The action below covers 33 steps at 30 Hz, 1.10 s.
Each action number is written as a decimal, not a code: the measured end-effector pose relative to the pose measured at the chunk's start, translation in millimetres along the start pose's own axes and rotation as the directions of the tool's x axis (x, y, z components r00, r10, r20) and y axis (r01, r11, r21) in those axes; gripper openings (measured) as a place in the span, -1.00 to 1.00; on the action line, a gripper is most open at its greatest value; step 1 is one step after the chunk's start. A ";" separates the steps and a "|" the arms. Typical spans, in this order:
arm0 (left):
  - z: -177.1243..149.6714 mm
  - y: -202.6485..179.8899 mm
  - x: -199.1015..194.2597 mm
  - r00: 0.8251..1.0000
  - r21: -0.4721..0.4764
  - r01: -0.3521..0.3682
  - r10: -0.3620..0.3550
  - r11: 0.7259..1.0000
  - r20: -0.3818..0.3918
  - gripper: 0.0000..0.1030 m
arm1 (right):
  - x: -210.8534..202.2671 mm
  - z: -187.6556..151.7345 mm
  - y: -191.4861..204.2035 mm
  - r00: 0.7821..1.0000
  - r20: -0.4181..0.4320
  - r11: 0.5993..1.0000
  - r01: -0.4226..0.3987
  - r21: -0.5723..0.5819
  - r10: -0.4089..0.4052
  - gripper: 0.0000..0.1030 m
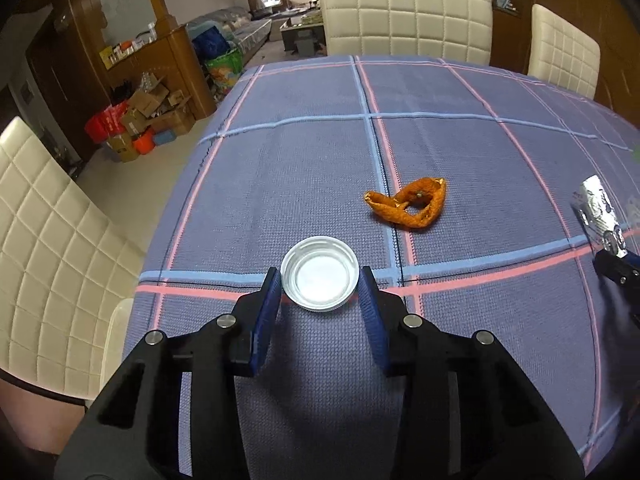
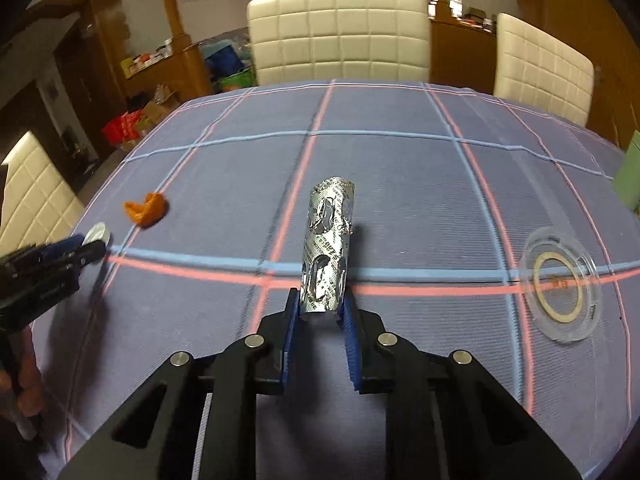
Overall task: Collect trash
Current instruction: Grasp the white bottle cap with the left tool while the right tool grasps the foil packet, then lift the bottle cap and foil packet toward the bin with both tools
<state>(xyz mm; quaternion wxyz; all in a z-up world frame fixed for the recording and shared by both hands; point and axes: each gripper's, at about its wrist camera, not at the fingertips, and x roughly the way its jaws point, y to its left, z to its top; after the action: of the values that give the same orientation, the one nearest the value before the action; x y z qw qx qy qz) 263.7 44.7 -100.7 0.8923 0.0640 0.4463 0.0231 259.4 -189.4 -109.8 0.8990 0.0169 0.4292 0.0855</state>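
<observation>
While both tools sit low over the blue-purple plaid tablecloth (image 1: 304, 168), the scene reads, from left to right:

Left gripper (image 1: 320, 280): its blue-padded fingers are spread wide, one on each side of the shallow round silver metal lid (image 1: 319, 279). The pads stand just beside the rim and look not yet pressed in, so nothing is grasped.

Metal lid, handling: it lies open side up on the cloth, near the table's left edge. I judge it light, stiff and smooth, so it may skid or pop out under a squeeze. The best hold is across the widest part of the upright rim.

Dried orange peel (image 1: 408, 206): a curled, looped strip lying beyond the lid and a little to its right, apart from it. It looks leathery, light and brittle. A pinch across one thick arm of the loop should serve; too hard a pinch could crack it.

Right gripper (image 2: 320, 304): clenched on the near end of the curled silver foil blister pack (image 2: 328, 240), which juts forward from the fingers above the cloth.

Blister pack, look and handling: crinkled, shiny, printed with small lettering, its pockets punched open. I judge it very light and easily crushed; the hold near one end lets it swing.

Clear round plastic lid (image 2: 562, 284): flat on the cloth at the far right, with a tan ring and a mark inside. It is thin, slick and low, so probably hard to lift except by an edge.
</observation>
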 end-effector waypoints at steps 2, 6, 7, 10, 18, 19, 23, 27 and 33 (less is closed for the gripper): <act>-3.6 -0.9 -8.4 1.000 0.017 0.001 -0.001 1.000 0.022 -0.21 | -1.7 -1.7 5.0 1.000 0.000 1.000 -0.010 -0.012 0.010 -0.63; -8.9 0.6 -24.3 0.999 0.027 0.015 -0.016 1.000 0.045 -0.21 | -9.3 -4.0 18.2 0.999 0.005 0.998 -0.039 -0.042 0.039 -0.63; -10.6 1.7 -29.9 0.998 0.031 0.017 -0.018 0.999 0.053 -0.21 | -11.8 -4.1 22.3 0.999 0.007 0.997 -0.048 -0.052 0.049 -0.63; -15.2 5.1 -41.1 0.997 0.030 0.018 -0.020 0.999 0.069 -0.21 | -18.4 -3.7 36.0 0.998 0.015 0.994 -0.065 -0.084 0.066 -0.62; -28.3 22.0 -68.0 0.994 0.014 0.009 -0.011 1.000 0.107 -0.21 | -34.3 -7.7 90.2 0.993 0.023 0.972 -0.112 -0.207 0.119 -0.63; -30.5 25.4 -71.5 0.994 0.010 0.008 -0.009 1.000 0.112 -0.21 | -35.3 -8.1 94.7 0.992 0.022 0.969 -0.116 -0.217 0.124 -0.63; -38.7 38.4 -83.0 0.992 -0.010 -0.001 0.003 1.000 0.130 -0.21 | -41.3 -9.4 120.1 0.989 0.021 0.956 -0.137 -0.261 0.147 -0.62; -49.2 56.4 -92.7 0.989 -0.033 -0.017 0.021 0.999 0.144 -0.21 | -45.6 -10.1 141.1 0.985 0.013 0.943 -0.162 -0.291 0.173 -0.62; -64.9 85.8 -103.7 0.987 -0.076 -0.042 0.053 0.996 0.151 -0.21 | -51.0 -12.1 178.3 0.979 0.004 0.916 -0.188 -0.353 0.203 -0.62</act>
<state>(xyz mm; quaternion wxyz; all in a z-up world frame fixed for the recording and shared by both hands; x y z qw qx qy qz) 151.0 125.6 -45.3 0.9248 0.0439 0.3737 0.0555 193.7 -22.9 -59.8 0.8829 -0.0992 0.3851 0.2497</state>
